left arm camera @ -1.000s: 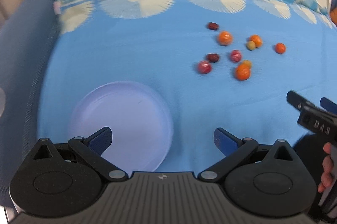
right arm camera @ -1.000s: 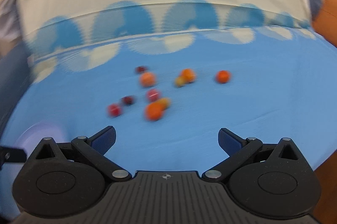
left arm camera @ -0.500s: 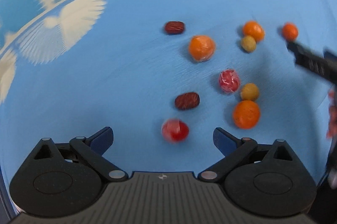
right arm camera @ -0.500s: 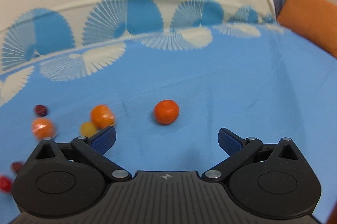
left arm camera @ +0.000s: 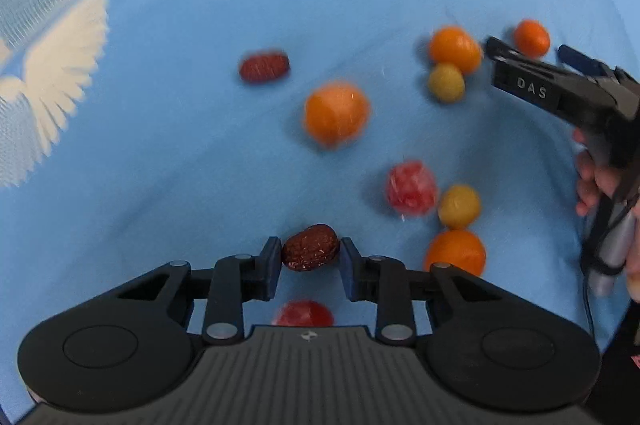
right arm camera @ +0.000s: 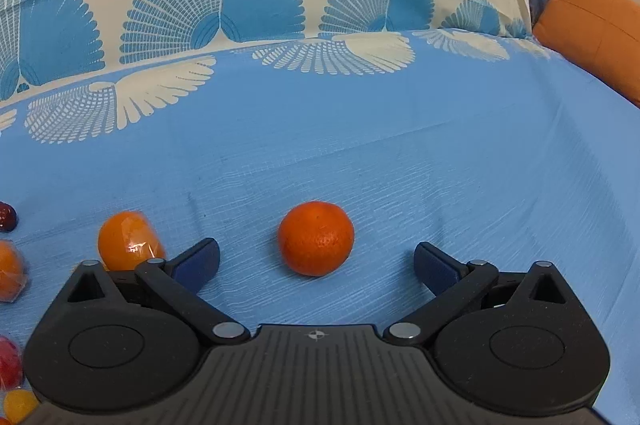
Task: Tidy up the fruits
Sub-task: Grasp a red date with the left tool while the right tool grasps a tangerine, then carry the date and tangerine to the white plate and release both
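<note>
Fruits lie scattered on the blue fan-patterned cloth (right arm camera: 400, 153), and a wrinkled dark red date (left arm camera: 311, 247) sits right between the jaws of the left gripper (left arm camera: 308, 257), which have narrowed to either side of it, seemingly touching or nearly so. It looks light, leathery and a little yielding, so a mild squeeze across its short width should hold (its long axis runs jaw to jaw, which is less tidy). The right gripper (right arm camera: 316, 261) has its jaws spread wide, with a round dimpled orange tangerine (right arm camera: 316, 238) just ahead, between the tips. That one is likely firm but roll-prone; take it across the middle, gently
</note>
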